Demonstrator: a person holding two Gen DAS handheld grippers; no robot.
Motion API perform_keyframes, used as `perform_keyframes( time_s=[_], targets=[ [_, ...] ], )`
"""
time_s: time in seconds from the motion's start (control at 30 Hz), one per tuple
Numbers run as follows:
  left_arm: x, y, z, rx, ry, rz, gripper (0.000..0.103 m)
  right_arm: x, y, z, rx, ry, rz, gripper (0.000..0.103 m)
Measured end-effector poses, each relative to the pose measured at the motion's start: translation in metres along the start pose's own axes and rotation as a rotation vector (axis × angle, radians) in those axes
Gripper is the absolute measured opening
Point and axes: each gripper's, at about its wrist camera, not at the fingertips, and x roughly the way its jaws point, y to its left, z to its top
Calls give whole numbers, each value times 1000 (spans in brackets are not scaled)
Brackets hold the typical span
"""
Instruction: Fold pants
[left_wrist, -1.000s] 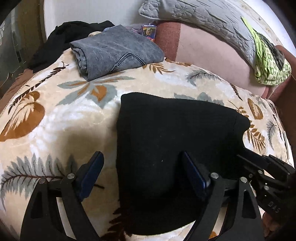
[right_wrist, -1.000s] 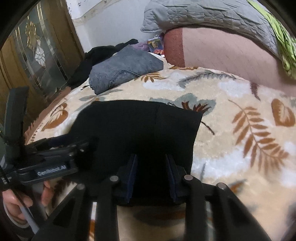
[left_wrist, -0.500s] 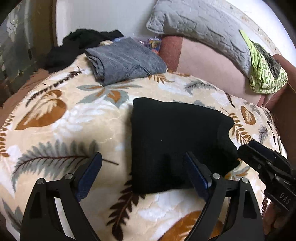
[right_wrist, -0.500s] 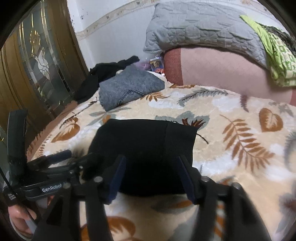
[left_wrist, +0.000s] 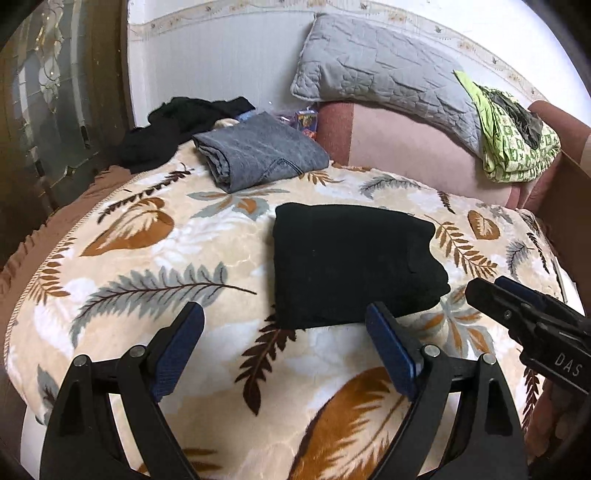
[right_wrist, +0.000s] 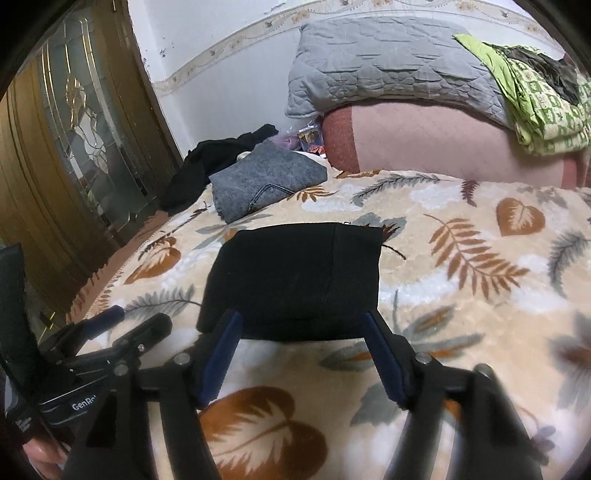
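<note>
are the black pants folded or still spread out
Folded: the black pants lie as a compact rectangle with stacked layers at the edge on the blanket, neither gripper touching them.

Bed cover: beige, leaf-patterned, beneath gripper.
Wall: white, patterned border, ahead.
Door: wooden, decorative glass, ahead-left.
Pillow: grey quilted, ahead-right.

A: How is the left gripper held?
B: Its two fingers are spread wide apart. Nothing is held between them.

A: And the right gripper?
B: Its fingers are spread wide too, and nothing is gripped. Each gripper can be seen low at the side in the other's view. A bit of a hand is seen under the left one.
</note>
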Motion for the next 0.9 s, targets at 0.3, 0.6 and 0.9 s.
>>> perform_keyframes(
  time_s=[0.3, 0.6, 0.9],
  targets=[
    [-25, -4, -6, 13, -19, 1, 90, -25, 5, -8, -17, -32, 6, 74],
    [-34, -6, -10, 16, -36, 21, 90, -31, 7, -14, -25, -29, 9, 75],
    [-32, -8, -12, 29, -27, 19, 90, -28, 10, -17, -35, -18, 10, 75]
  ],
)
